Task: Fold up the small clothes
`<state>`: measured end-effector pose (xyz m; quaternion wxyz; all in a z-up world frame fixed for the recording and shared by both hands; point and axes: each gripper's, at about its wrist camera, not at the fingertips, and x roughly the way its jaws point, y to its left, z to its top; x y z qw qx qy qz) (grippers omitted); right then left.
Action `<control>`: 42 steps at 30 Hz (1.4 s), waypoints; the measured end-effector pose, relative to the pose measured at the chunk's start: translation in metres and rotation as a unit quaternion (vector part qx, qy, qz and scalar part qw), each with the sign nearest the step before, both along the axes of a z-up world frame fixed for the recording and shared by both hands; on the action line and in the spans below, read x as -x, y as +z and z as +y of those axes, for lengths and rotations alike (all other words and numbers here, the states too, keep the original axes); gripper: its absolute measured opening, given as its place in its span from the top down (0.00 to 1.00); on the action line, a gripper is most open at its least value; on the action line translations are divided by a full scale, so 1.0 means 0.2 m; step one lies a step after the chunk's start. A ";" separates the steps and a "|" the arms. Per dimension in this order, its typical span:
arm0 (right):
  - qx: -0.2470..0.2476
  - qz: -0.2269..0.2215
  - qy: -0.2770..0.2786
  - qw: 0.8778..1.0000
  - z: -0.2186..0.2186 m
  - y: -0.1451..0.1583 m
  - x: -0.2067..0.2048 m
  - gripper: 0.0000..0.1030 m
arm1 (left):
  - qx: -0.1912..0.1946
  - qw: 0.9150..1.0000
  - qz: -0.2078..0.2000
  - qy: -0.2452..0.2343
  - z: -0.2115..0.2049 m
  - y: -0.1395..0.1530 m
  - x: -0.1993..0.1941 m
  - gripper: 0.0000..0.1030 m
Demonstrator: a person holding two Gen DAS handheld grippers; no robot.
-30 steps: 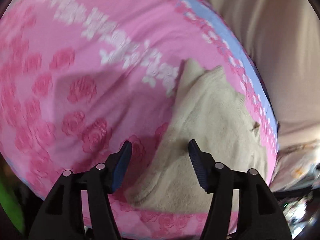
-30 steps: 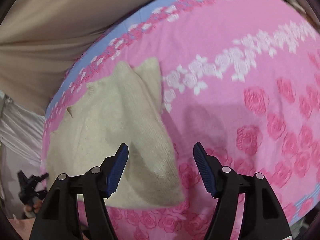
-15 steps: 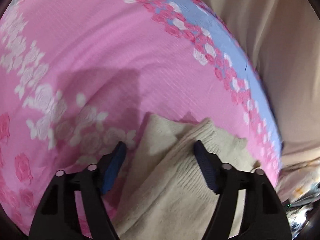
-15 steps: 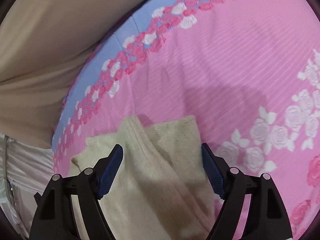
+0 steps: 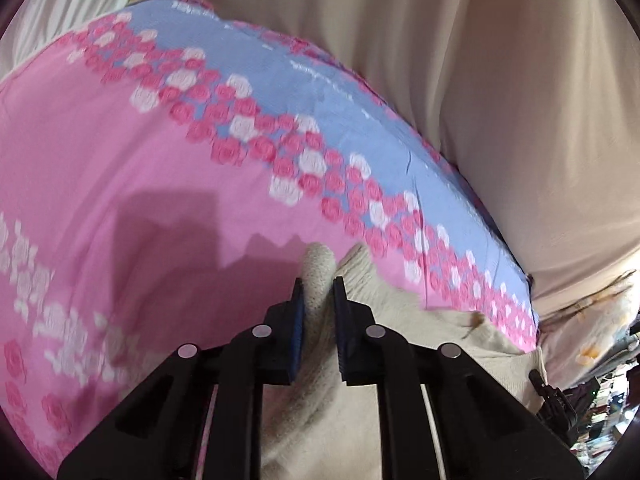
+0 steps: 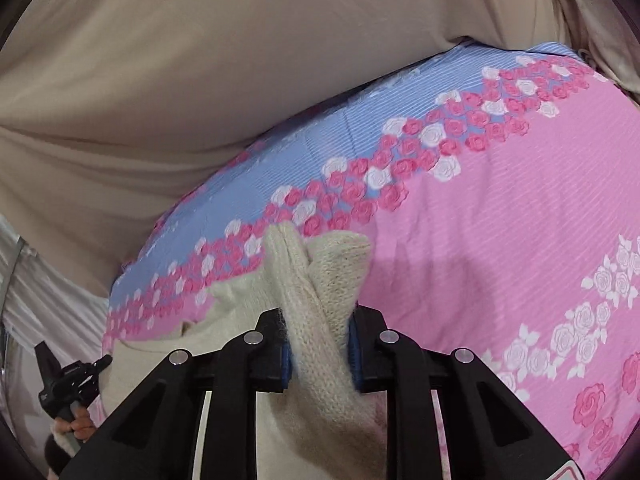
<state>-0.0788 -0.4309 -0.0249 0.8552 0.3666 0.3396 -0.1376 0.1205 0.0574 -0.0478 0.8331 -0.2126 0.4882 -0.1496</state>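
A cream knitted garment [image 5: 384, 320] lies on a pink bedcover with roses [image 5: 100, 184]. In the left wrist view my left gripper [image 5: 318, 292] is shut on a narrow corner of the garment, which sticks out past the blue pads. In the right wrist view my right gripper [image 6: 318, 332] is shut on a thick bunched fold of the same garment [image 6: 320, 268], with two knitted tips poking out ahead of the pads. The rest of the garment trails back under both grippers and is mostly hidden.
The bedcover has a blue band [image 5: 320, 92] with roses [image 6: 400, 176] along its far edge. Beige fabric [image 5: 500, 80] rises behind it. The other gripper held in a hand [image 6: 68, 392] shows at the lower left of the right wrist view.
Both grippers moved forward over the garment toward its far end and closed from open onto its cloth. The view now reaches the blue band and the beige fabric behind.
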 end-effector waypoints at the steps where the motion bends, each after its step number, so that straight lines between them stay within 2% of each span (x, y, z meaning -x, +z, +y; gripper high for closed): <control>1: -0.005 0.008 -0.011 1.000 -0.02 -0.05 -0.02 0.80 | -0.003 1.000 0.009 0.007 0.00 -0.04 -0.03 0.88; 3: -0.013 0.045 -0.021 0.999 -0.06 -0.20 -0.06 0.68 | -0.023 0.999 0.031 0.025 -0.02 -0.13 -0.07 0.83; 4: -0.021 0.087 -0.034 0.995 -0.08 -0.29 -0.07 0.64 | -0.046 0.997 0.044 0.034 -0.02 -0.20 -0.09 0.82; 5: -0.033 0.111 -0.047 0.992 -0.09 -0.33 -0.05 0.63 | -0.064 0.996 0.057 0.037 -0.02 -0.25 -0.09 0.82; 6: -0.058 0.090 -0.053 0.993 -0.11 -0.33 0.00 0.63 | -0.070 0.995 0.066 0.036 -0.02 -0.28 -0.07 0.81; 7: -0.071 0.067 -0.056 0.994 -0.12 -0.30 0.05 0.63 | -0.054 0.996 0.059 0.034 0.01 -0.26 -0.02 0.80; 8: -0.076 0.052 -0.054 0.994 -0.13 -0.27 0.11 0.57 | -0.045 0.997 0.050 0.035 0.04 -0.23 0.03 0.75; 9: -0.073 0.043 -0.045 0.995 -0.12 -0.24 0.19 0.45 | -0.043 0.997 0.045 0.037 0.08 -0.20 0.08 0.63; 11: -0.073 0.037 -0.025 0.996 -0.10 -0.22 0.31 0.37 | -0.035 0.998 0.041 0.038 0.16 -0.17 0.23 0.50; 12: -0.079 0.043 -0.014 0.996 -0.09 -0.23 0.35 0.37 | -0.028 0.998 0.049 0.038 0.20 -0.18 0.29 0.45; 15: -0.102 0.076 0.016 0.992 0.02 -0.32 0.51 0.36 | -0.012 0.995 0.091 0.044 0.30 -0.27 0.47 0.42; 17: -0.121 0.088 0.033 0.988 0.11 -0.39 0.56 0.34 | 0.016 0.990 0.129 0.058 0.34 -0.36 0.56 0.41; 20: -0.125 0.082 0.026 0.988 0.20 -0.43 0.59 0.25 | 0.045 0.988 0.131 0.075 0.35 -0.40 0.63 0.41; 21: -0.121 0.074 0.021 0.990 0.21 -0.43 0.58 0.26 | 0.055 0.986 0.136 0.073 0.34 -0.40 0.63 0.43; 22: -0.127 0.070 0.024 0.989 0.21 -0.43 0.56 0.30 | 0.061 0.986 0.138 0.070 0.33 -0.41 0.63 0.52; 23: -0.140 0.069 0.032 0.987 0.21 -0.44 0.53 0.62 | 0.068 0.985 0.147 0.061 0.33 -0.41 0.63 0.71; 24: -0.151 0.071 0.035 0.985 0.21 -0.44 0.51 0.70 | 0.076 0.984 0.154 0.056 0.33 -0.40 0.61 0.81; 26: -0.133 0.059 0.035 0.989 0.22 -0.35 0.52 0.73 | 0.093 0.981 0.160 0.061 0.38 -0.35 0.62 0.85; 30: -0.100 0.049 0.046 0.993 0.22 -0.17 0.60 0.77 | 0.106 0.978 0.168 0.063 0.47 -0.24 0.69 0.86; 32: -0.088 0.076 0.047 0.992 0.20 -0.23 0.61 0.75 | 0.091 0.977 0.182 0.065 0.48 -0.27 0.71 0.86; 34: -0.079 0.132 0.053 0.987 0.20 -0.39 0.58 0.71 | 0.070 0.974 0.202 0.073 0.46 -0.38 0.72 0.86; 35: -0.085 0.129 0.046 0.987 0.19 -0.42 0.58 0.69 | 0.065 0.972 0.212 0.076 0.43 -0.45 0.72 0.84; 37: -0.090 0.123 0.021 0.988 0.17 -0.37 0.61 0.59 | 0.068 0.973 0.202 0.091 0.42 -0.44 0.74 0.80; 38: -0.079 0.121 0.009 0.990 0.16 -0.31 0.62 0.59 | 0.062 0.975 0.194 0.088 0.41 -0.41 0.74 0.77; 40: -0.031 0.107 -0.015 0.994 0.15 -0.17 0.66 0.57 | 0.049 0.981 0.166 0.083 0.42 -0.30 0.76 0.68; 42: 0.011 0.083 -0.009 0.996 0.15 -0.02 0.65 0.56 | 0.023 0.987 0.133 0.089 0.45 -0.18 0.75 0.53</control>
